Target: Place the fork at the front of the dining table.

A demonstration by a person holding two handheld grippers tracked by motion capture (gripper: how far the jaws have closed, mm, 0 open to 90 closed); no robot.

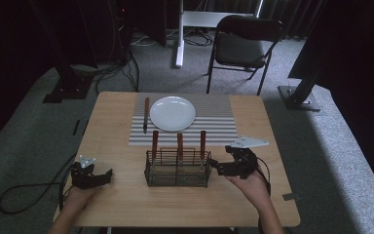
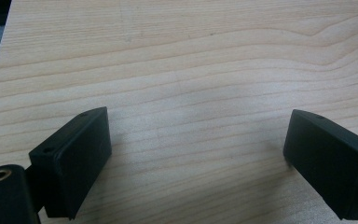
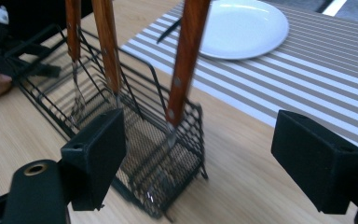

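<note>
1. Right tool (image 3: 196, 158): seen closest in the right gripper view, jaws spread wide, nothing between them; in the high view it is held just beside the right end of the wire basket (image 1: 177, 170), tips pointed toward it.
2. Wire basket: black mesh caddy, placed on the tabletop (image 1: 272, 195) near its front middle, just in front of the striped mat (image 1: 214, 122).
3. Three wooden-handled utensils: stood upright in the basket, handles up. The right one (image 3: 186, 60) is seen nearest the right tool, between the spread jaws in the right gripper view; the middle one (image 3: 107, 46) and the left one (image 3: 73, 28) are set farther along. A fork head is made out on the left one; the other heads cannot be told.
4. Left tool (image 2: 196, 154): jaws spread wide over bare wood, nothing held; in the high view it is held at the front left of the tabletop, well apart from the basket.
5. White plate (image 1: 173, 113): laid on the striped mat, behind the basket.
6. Wooden-handled knife (image 1: 146, 114): laid on the mat just beside the plate's left rim.
</note>
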